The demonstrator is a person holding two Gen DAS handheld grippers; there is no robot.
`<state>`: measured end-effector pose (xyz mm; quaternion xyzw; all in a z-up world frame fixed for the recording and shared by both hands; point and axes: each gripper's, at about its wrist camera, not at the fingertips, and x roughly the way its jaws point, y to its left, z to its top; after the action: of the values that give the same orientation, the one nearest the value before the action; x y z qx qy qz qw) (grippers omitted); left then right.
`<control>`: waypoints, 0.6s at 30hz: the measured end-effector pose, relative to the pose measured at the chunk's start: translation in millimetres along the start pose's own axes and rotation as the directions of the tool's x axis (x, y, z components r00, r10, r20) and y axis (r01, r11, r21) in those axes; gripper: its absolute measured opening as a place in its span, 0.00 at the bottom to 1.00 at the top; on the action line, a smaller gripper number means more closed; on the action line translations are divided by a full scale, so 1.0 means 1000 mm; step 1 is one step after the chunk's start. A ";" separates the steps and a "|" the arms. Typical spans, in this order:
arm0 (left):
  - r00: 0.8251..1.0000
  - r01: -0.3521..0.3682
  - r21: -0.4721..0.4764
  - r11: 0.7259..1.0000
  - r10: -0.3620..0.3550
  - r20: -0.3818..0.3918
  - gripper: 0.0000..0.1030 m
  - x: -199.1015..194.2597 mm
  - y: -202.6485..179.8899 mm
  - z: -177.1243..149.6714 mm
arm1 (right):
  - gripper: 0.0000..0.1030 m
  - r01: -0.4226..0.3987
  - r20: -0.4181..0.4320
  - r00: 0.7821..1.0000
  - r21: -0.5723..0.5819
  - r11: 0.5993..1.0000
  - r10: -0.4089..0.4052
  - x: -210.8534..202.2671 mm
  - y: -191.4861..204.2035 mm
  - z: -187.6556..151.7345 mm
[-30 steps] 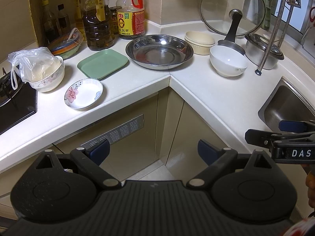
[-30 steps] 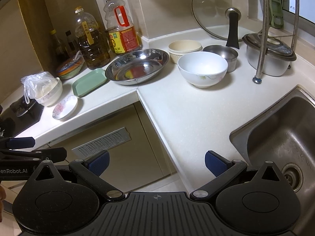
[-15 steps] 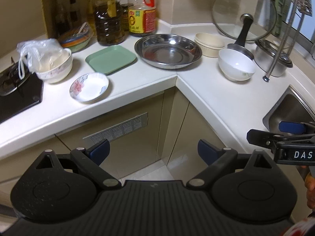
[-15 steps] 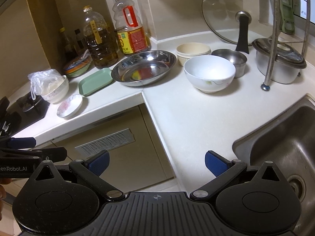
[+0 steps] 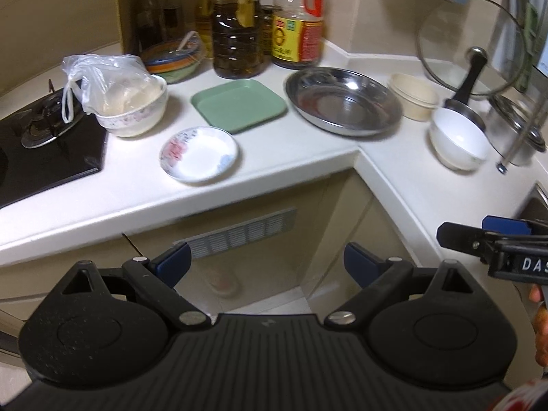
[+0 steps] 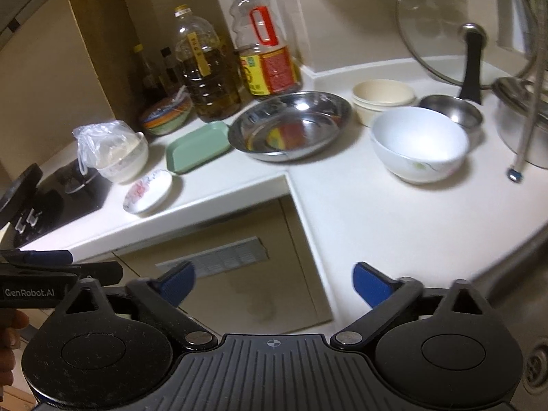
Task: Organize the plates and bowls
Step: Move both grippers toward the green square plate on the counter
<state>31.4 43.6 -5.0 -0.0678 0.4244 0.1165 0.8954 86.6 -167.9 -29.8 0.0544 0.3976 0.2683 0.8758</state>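
bowls and plates sit on the white l-shaped surface (image 5: 301,167): a flowered bowl (image 5: 137,113) holding a plastic bag (image 5: 99,78), an empty white bowl (image 6: 419,144), stacked cream bowls (image 6: 383,97), a round steel dish (image 6: 291,125), a square green plate (image 5: 239,104), a small painted saucer (image 5: 198,149). left tongs (image 5: 267,262) gape empty; right tongs (image 6: 274,282), wide, are closing on nothing.

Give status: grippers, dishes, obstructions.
Left gripper open, empty. Right gripper empty, jaws closing slightly. Floral saucer, green plate, steel dish, white bowl untouched on counter. Nothing blocking.
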 end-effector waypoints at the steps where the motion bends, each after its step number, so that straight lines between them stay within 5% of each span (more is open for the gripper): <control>1: 1.000 -0.005 -0.004 1.000 0.005 0.001 0.92 0.005 0.005 0.005 | 0.90 -0.007 0.000 1.000 0.006 1.000 0.007 0.005 0.001 0.005; 18: 1.000 0.011 0.018 1.000 -0.011 -0.011 0.83 0.111 0.081 0.112 | 0.69 -0.057 -0.028 0.998 0.018 0.998 0.058 0.142 0.060 0.085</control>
<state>161.4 162.7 -22.8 -0.0627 0.4300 0.1075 0.8942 198.8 -34.0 -48.3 0.0698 0.4105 0.2907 0.8615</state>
